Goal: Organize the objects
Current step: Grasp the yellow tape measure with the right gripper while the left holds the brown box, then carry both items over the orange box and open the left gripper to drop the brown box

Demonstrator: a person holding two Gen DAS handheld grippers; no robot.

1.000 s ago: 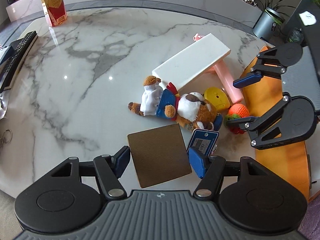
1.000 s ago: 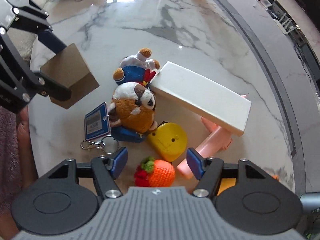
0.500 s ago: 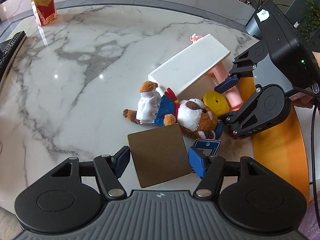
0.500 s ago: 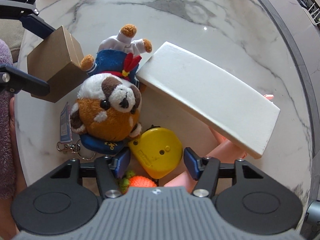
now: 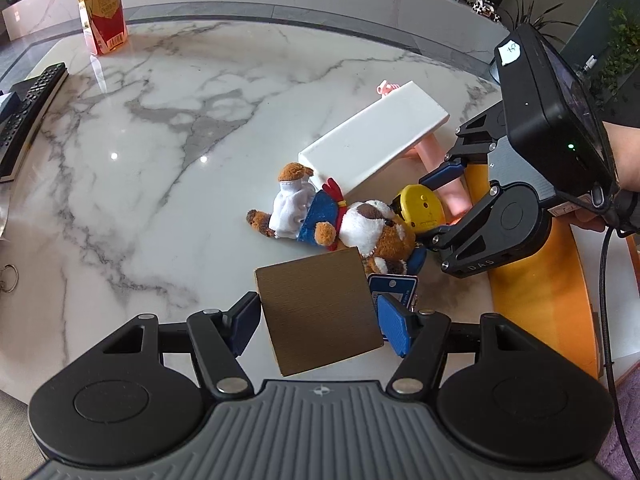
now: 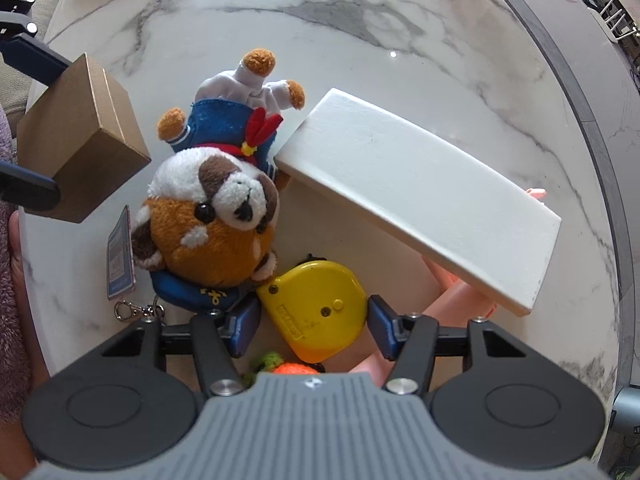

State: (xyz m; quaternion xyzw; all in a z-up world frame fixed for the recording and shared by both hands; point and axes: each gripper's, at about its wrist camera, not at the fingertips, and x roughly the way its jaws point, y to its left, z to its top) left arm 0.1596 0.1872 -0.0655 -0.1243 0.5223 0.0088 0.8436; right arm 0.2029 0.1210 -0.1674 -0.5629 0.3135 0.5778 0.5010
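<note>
Now the left gripper (image 5: 318, 322) holds a small brown cardboard box (image 5: 318, 310) between its blue fingers (image 5: 394, 330), lifted above the white marble counter (image 5: 160, 140). In the right wrist view this box (image 6: 78, 140) is at about 10 o'clock from the plush dog.

The right gripper (image 6: 308, 326) has its fingers wide apart, one on each side of a yellow rounded tape measure (image 6: 318, 306), but they do not press it. The tape measure (image 5: 420, 208) lies on the counter, touching the brown and white plush dog in blue sailor clothes (image 6: 218, 204). At 2 o'clock from the dog, a flat white rectangular box (image 6: 420, 192) rests tilted over a pink plastic object (image 6: 456, 286). A blue tag with a metal key clip (image 6: 120, 258) lies at 9 o'clock from the dog. An orange knitted toy with green leaves (image 6: 286, 366) is just under the right gripper body.

At the far edge of the counter stands a bottle with a red and yellow label (image 5: 102, 10), and a black remote control (image 5: 30, 114) lies at the left edge.
</note>
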